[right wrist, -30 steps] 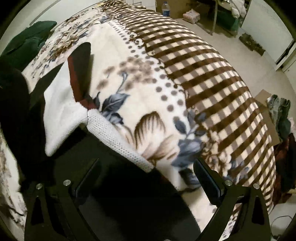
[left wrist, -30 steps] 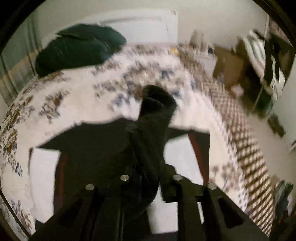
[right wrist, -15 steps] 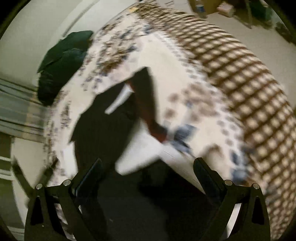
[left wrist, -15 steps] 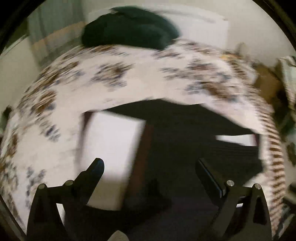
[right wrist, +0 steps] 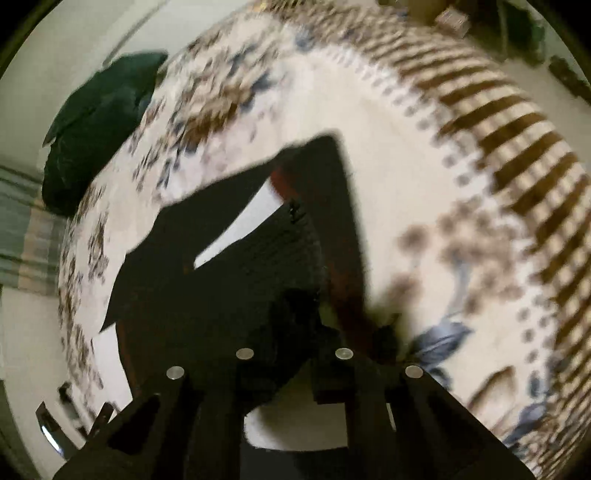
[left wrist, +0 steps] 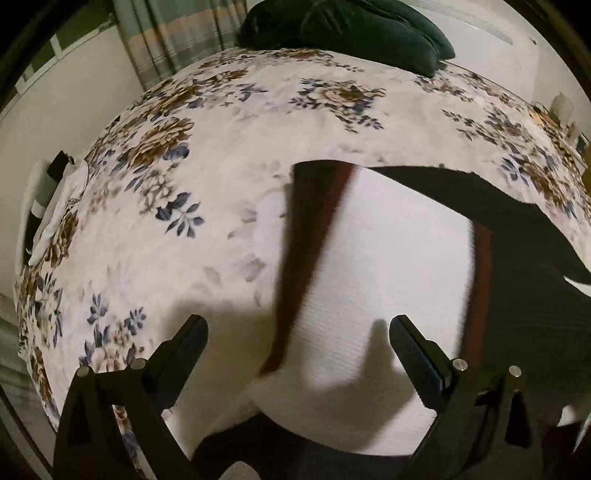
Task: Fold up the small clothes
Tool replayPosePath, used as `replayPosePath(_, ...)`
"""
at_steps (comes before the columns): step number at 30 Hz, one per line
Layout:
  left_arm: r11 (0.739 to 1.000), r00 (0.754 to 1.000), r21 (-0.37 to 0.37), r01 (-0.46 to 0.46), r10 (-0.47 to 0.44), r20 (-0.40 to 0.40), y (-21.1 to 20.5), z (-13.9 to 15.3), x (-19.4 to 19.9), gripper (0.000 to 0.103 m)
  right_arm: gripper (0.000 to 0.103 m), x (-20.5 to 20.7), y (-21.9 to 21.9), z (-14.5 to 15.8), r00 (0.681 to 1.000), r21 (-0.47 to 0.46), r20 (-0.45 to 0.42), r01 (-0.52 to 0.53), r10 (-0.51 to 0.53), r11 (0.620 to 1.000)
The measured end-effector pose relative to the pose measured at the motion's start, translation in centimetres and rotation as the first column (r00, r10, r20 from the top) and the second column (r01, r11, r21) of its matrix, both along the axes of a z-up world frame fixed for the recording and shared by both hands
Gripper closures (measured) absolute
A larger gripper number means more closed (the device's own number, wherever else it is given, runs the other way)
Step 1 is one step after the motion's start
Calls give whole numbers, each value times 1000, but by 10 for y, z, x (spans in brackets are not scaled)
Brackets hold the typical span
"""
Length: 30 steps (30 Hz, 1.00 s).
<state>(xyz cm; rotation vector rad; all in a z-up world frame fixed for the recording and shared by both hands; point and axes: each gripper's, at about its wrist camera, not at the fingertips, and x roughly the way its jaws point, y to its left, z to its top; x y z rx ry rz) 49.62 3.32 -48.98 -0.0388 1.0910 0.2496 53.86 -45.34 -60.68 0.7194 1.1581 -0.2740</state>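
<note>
A small garment with white, black and dark red panels (left wrist: 388, 258) lies on the floral bedspread (left wrist: 221, 129). My left gripper (left wrist: 297, 332) is open and empty, hovering just over the white panel near its left edge. In the right wrist view the garment's black part (right wrist: 229, 273) stretches away from my right gripper (right wrist: 295, 354), whose fingers are closed together on a dark fold of the fabric. The view is blurred by motion.
A dark green pillow (left wrist: 351, 29) lies at the head of the bed and also shows in the right wrist view (right wrist: 96, 125). A checked brown blanket border (right wrist: 517, 129) runs along the bed's right side. Curtains (left wrist: 166, 44) hang behind the bed.
My left gripper let go of the dark fabric it held, opened and swung left over the white panel. My right gripper went from open to shut on the garment's black fabric.
</note>
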Motion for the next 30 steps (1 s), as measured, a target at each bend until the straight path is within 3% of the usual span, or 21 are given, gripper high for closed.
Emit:
replayPosePath(3, 1000, 1000, -3, 0, 0, 7, 6, -2, 5, 2, 92, -7, -16, 4, 999, -58, -1, 40, -40, 998)
replayPosePath(8, 999, 998, 27, 19, -17, -68, 5, -33, 22, 2, 87, 4, -23, -23, 996, -23, -82, -30, 28, 999)
replayPosePath(9, 999, 995, 25, 25, -22, -95, 7, -44, 26, 2, 78, 4, -27, -25, 995, -13, -92, -30, 28, 999)
replayPosePath(10, 999, 994, 20, 30, -28, -109, 9, -50, 26, 2, 60, 3, -31, -24, 995, 5, -100, -25, 26, 1000)
replayPosePath(12, 999, 993, -4, 36, -36, -110, 13, -49, 24, 2, 35, -6, -36, -19, 997, 34, -78, -20, 22, 999)
replayPosePath(16, 996, 996, -60, 62, -65, -53, 21, -15, -7, 2, 11, -48, -31, 7, 998, 15, -28, -60, 61, 998)
replayPosePath(18, 992, 997, -107, 71, -74, -27, 26, 0, -35, 2, 11, -87, -24, 14, 996, 15, -36, -85, 86, 996)
replayPosePath(22, 981, 987, -164, 104, -122, -103, 28, 6, -109, 2, 5, -166, -11, 13, 991, 1, -104, -84, 84, 996)
replayPosePath(27, 978, 950, -171, 116, -160, -269, 29, -25, -199, 2, 5, -269, -6, -25, 976, 75, -217, 13, 3, 997)
replayPosePath(30, 982, 943, -169, 80, -130, -306, 40, -46, -242, 2, 5, -318, -8, -48, 966, 97, -257, 44, -17, 994)
